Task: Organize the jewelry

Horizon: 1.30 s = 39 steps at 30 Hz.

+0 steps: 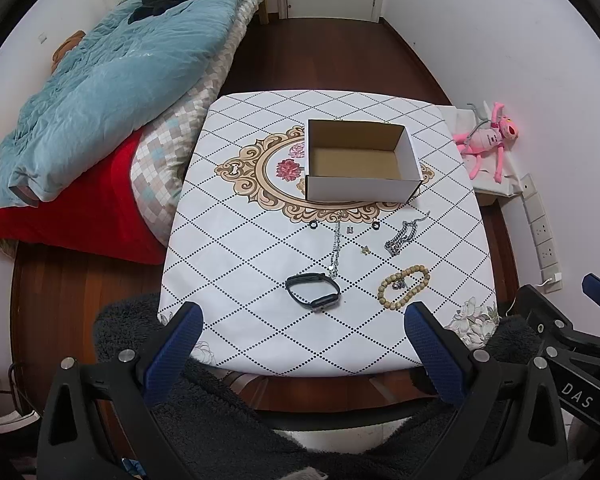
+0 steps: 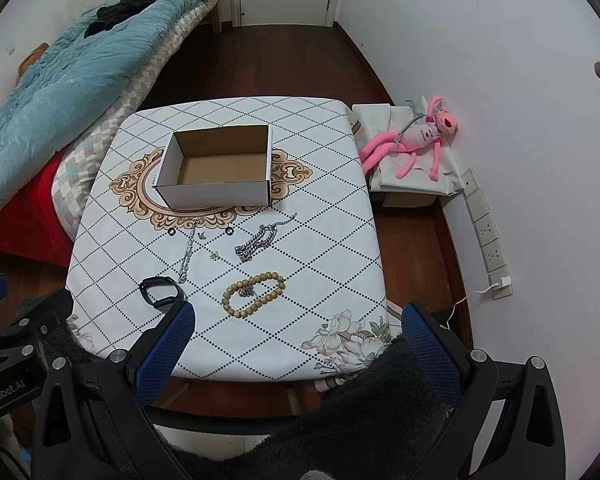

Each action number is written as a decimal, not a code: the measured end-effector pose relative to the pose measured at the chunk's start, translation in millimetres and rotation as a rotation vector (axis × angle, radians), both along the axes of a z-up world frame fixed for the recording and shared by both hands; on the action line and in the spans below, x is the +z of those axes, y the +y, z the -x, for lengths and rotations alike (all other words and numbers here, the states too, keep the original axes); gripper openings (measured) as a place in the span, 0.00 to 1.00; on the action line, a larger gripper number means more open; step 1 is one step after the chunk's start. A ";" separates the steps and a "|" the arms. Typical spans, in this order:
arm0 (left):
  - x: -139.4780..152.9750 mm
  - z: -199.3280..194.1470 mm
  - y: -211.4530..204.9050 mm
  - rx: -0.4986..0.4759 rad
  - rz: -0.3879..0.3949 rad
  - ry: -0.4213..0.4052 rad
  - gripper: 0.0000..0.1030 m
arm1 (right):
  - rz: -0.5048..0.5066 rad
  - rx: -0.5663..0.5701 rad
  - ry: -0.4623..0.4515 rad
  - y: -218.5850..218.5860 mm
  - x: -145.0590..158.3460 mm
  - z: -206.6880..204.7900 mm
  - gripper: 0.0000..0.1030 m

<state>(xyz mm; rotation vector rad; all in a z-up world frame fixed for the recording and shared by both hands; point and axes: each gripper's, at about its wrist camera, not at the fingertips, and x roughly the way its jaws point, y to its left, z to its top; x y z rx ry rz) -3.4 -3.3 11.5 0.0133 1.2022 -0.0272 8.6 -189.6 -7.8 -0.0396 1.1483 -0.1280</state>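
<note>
- Your left tongs (image 1: 302, 326) stood wide open with nothing between the blue pads, held above the near edge of the table (image 1: 228, 240) and pointing steeply down.
- Your right tongs (image 2: 296, 328) were also wide open and empty, beside the left ones, above the near right part of the table.
- Closest to your left tongs lay the black watch (image 1: 313, 290), its strap in a loop, flat on the cloth.
- Just to the right of the watch was the wooden bead bracelet (image 1: 404, 286), with a small silver piece (image 1: 398, 284) lying inside its ring.
- Beyond the watch, a thin silver necklace (image 1: 335, 250) ran in a line toward the box, and its far end reached the ornament printed on the cloth.
- To the right of this necklace lay a thick silver chain (image 1: 400, 238) in a heap, and between the two a small golden charm (image 1: 365, 250).
- Two small dark rings (image 1: 313, 225) and one tiny silver piece (image 1: 350, 230) lay in a row just in front of the box.
- The cardboard box (image 1: 360, 188) stood open and empty at the middle of the table, apart from all the jewelry.
- On the left of the table you had a bed with a blue quilt (image 1: 112, 92), and on the right, near the wall, a pink plush toy (image 1: 488, 138).
</note>
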 end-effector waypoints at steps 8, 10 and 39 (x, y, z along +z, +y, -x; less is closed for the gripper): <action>0.2 -0.8 -0.7 0.000 0.000 0.000 1.00 | -0.001 -0.002 0.002 0.3 -2.8 -0.5 1.00; 0.4 -0.9 -1.7 0.000 0.000 0.000 1.00 | -0.003 -0.004 0.005 -0.3 -1.7 -0.8 1.00; -7.7 -7.8 6.6 -0.002 -0.016 -0.002 1.00 | -0.005 -0.014 0.026 6.1 -16.3 -2.8 1.00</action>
